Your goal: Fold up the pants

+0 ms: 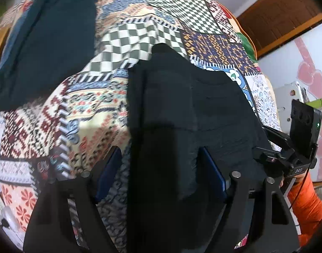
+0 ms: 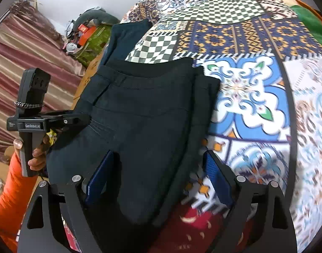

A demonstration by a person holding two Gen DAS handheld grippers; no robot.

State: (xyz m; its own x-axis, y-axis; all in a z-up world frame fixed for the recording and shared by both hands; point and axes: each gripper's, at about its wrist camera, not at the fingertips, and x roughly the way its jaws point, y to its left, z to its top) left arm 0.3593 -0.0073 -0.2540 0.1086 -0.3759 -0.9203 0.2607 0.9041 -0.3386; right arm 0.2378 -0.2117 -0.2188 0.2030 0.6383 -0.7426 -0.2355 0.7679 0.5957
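I saw the patchwork bedspread (image 1: 123, 42) filling most of both views, checks and blue tiles running to the upper right of the frames. On it lay the black pants (image 2: 144, 109), folded, waistband toward the top of the right wrist frame and the cloth running down to its bottom centre. A second dark green garment (image 1: 47, 42) lay flat in the upper left of the left wrist frame, apart from the pants. My left gripper (image 1: 161, 168) had its fingers wide apart over the pants' left edge, gripping nothing. My right gripper (image 2: 161, 172) stood equally wide over the pants' right edge, pads clear of the cloth. An orange sleeve (image 2: 11, 194) showed at lower left.
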